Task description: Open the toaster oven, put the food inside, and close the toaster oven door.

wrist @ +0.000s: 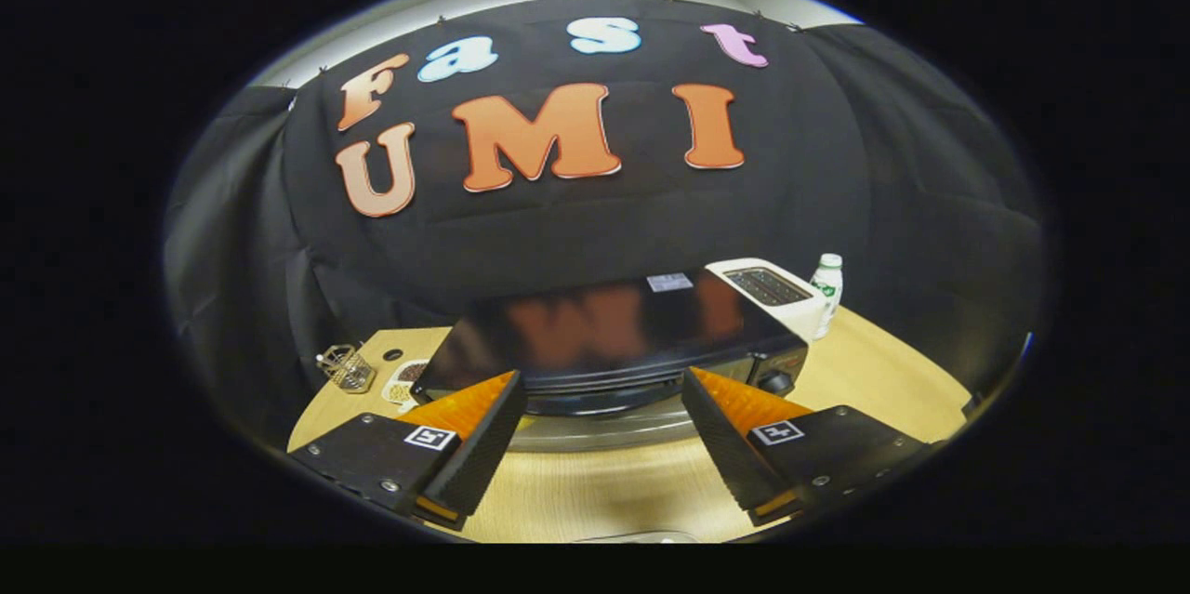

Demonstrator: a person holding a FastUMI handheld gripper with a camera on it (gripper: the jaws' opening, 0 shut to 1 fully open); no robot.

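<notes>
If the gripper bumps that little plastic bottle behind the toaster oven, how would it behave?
The bottle stands upright, tall and narrow, so it would probably tip. It looks round, so once down it may roll on the table. The gripper is open, well short of it.

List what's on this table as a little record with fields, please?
main appliance: black toaster oven, just ahead of the fingers
door: looks closed
gripper: open, holding nothing
behind, right: white toaster, then small bottle
left of oven: plate and wire holder
surface: light wooden table
</notes>
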